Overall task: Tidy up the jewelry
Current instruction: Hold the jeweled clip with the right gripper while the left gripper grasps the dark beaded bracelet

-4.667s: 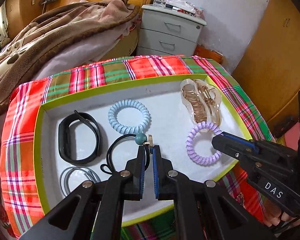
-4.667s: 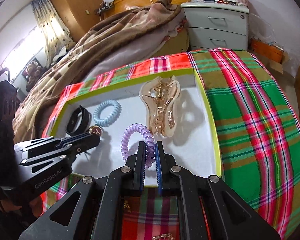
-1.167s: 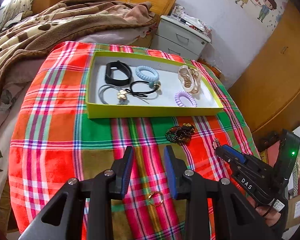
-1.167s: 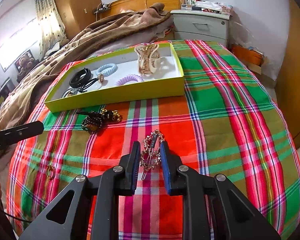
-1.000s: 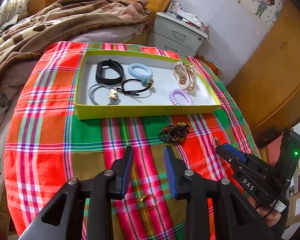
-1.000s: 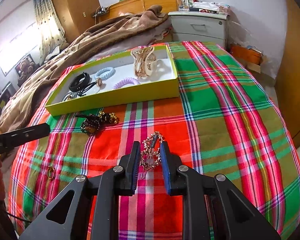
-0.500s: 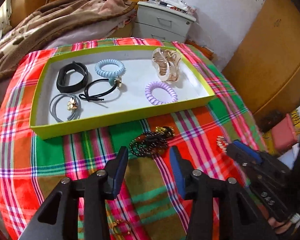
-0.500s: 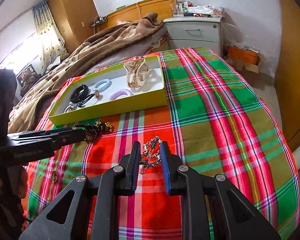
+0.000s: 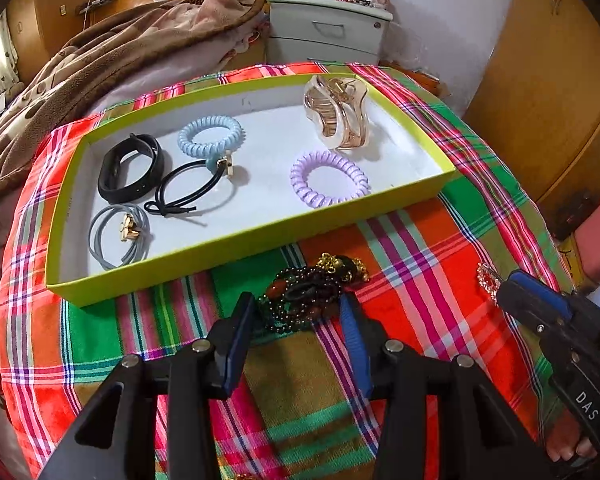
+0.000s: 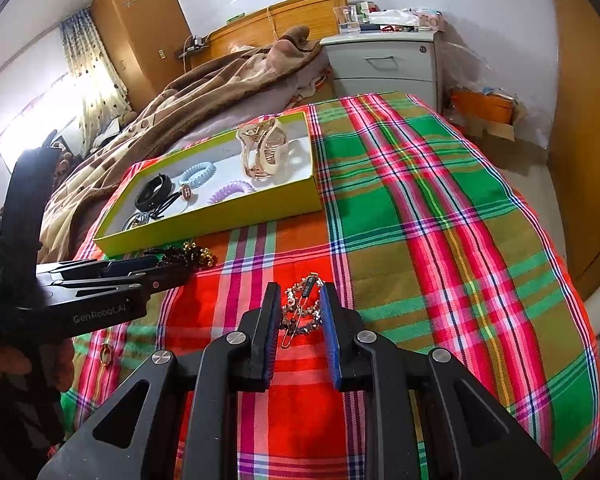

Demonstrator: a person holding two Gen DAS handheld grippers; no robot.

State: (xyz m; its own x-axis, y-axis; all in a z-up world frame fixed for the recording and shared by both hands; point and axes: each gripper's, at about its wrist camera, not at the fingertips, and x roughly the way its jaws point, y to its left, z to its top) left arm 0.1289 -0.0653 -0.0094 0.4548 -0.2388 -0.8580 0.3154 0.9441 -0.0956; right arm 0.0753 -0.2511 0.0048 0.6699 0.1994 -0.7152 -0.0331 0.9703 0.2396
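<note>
The left hand-held gripper (image 9: 296, 312) hangs low in the centre of the left wrist view, jaws wide apart after having just been opening. The dark beaded bracelet (image 9: 304, 294) sits on the plaid cloth (image 9: 440, 248) between the two fingertips, and neither pad presses on it. Gold beads show at its upper right end.

Just above it, filling the middle of the frame, lies the yellow-green tray (image 9: 236, 240). Inside: a black band (image 9: 130, 168) at the left, a pale blue spiral tie (image 9: 211, 136) beside it, a black elastic with a charm (image 9: 196, 190) below that, a grey elastic (image 9: 118, 236) in the lower left corner, a lilac spiral tie (image 9: 329, 184) toward the right, and a clear hair claw (image 9: 338, 118) in the upper right corner.

In the right wrist view, the right hand-held gripper (image 10: 300, 312) sits at bottom centre, clamped on a sparkly hair clip (image 10: 302, 312) that stands between the blue pads. A small gold ring (image 10: 106, 354) lies on the cloth at lower left, near the person's hand (image 10: 60, 364) gripping the left tool. At the top of both views: a brown blanket (image 9: 120, 52) and a grey nightstand (image 9: 324, 36).
</note>
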